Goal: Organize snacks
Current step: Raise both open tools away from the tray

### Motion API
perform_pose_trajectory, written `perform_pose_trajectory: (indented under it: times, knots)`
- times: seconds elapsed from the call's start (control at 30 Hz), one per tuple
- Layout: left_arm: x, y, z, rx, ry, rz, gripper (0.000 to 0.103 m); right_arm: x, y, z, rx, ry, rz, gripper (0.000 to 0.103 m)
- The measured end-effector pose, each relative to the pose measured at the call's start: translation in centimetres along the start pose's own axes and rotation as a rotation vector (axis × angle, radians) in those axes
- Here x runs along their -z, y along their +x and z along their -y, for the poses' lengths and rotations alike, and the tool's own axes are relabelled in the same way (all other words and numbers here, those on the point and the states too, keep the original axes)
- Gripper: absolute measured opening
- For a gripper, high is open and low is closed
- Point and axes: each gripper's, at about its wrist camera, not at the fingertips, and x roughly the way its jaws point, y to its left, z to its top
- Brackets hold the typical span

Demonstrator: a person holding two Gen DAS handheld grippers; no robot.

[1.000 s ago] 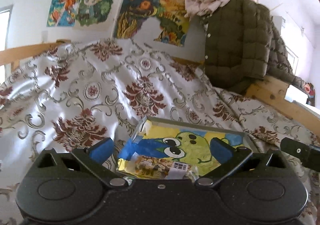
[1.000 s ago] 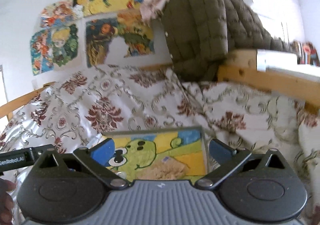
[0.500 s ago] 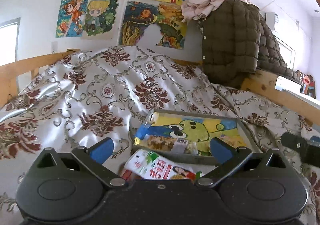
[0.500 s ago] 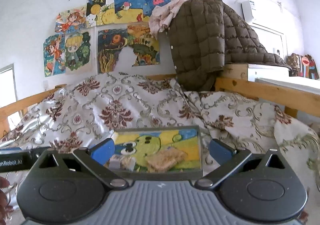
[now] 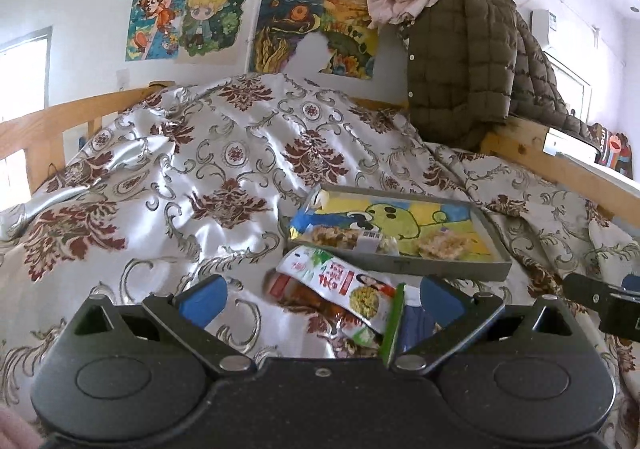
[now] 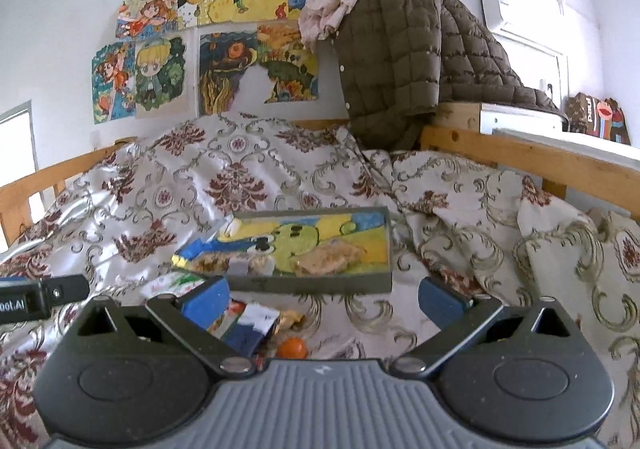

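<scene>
A: Item one, tray (image 5: pixel 444 263) on bed, contents?
B: Two snack packs. Green-white packet (image 5: pixel 340 285) lies outside, just before it.
A: Claws?
B: Left claw (image 5: pixel 322 299), right claw (image 6: pixel 322 295): both spread wide, empty.

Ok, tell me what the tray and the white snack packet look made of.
Tray: probably thin metal or stiff board, with a matte grey rim and a printed cartoon base. Snack packet: likely glossy plastic film, creased and reflecting light.
</scene>
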Motion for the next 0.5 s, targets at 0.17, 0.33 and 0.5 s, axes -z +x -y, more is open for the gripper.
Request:
perform_pose_trajectory:
  times: [0.17, 0.33, 0.5]
  knots:
    - [1.0, -0.9, -0.3, -0.003, -0.024, -0.037, 0.102, 0.6, -1.2, -0.1, -0.009, 0.023, -0.041, 0.103]
    - [1.9, -2.0, 0.1, 0.0, 0.004, -0.051, 0.102, 1.0, -2.2, -0.1, -0.01, 0.037, -0.073, 0.103]
    - [2.6, -2.9, 0.8, -0.003, 0.032, -0.066, 0.102, 1.4, -2.8, 0.0, -0.015, 0.06, -0.121, 0.103]
